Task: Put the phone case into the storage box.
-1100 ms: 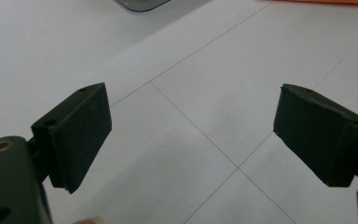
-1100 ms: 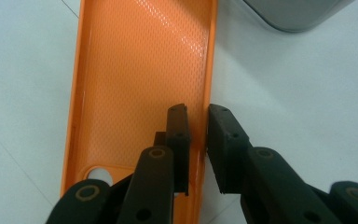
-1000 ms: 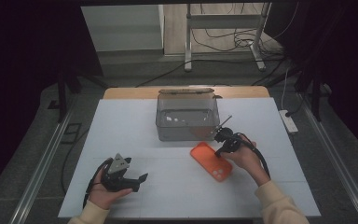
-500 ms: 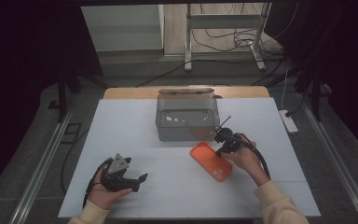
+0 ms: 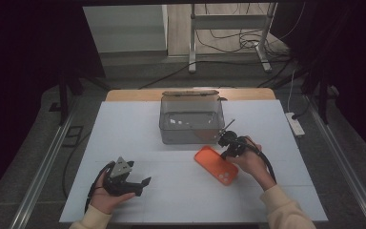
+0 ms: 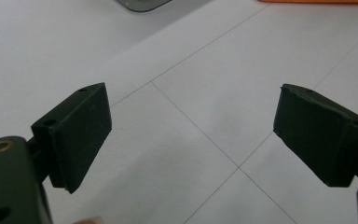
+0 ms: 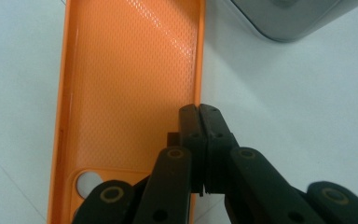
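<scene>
Right gripper pinched tight on the long side wall of the orange phone case, gripped low near the camera cutout. Case open side up on the white bench, right of centre, just off the near right corner of the clear grey box. Left gripper spread wide, idle and holding nothing over the near left part of the bench. Best lifted slowly and level: thin wall, likely to flex or slip.

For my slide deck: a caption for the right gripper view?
Right hand-held gripper shut on the side wall of an orange phone case.
</scene>
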The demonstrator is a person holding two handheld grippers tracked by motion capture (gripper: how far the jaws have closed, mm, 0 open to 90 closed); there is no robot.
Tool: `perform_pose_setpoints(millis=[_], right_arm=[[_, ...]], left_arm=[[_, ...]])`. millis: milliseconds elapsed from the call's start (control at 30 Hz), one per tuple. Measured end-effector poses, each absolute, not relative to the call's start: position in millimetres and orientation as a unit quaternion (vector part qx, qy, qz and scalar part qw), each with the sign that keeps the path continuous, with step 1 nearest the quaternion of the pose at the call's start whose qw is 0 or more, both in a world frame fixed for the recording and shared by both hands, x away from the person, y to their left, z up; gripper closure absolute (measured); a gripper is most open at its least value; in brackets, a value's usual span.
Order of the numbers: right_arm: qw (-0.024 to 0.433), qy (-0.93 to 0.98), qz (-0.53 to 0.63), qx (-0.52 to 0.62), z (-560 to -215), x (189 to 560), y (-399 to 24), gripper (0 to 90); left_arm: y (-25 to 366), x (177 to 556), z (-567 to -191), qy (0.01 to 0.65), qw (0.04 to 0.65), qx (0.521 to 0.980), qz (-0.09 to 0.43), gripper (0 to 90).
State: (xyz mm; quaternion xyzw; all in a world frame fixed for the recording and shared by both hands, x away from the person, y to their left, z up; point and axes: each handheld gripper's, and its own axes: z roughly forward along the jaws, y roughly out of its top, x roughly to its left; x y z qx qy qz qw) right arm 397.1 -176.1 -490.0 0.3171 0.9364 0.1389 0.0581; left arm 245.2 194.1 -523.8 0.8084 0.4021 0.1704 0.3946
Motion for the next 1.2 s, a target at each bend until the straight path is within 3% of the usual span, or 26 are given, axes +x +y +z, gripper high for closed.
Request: perform_pose_setpoints(millis=[1200], right_arm=[[0.079,0.931,0.202,0.295,-447.4,383.6,-187.8,89.0]], left_arm=[[195.1,245.9,-524.5,0.405,0.395,0.807,0.17,11.3]])
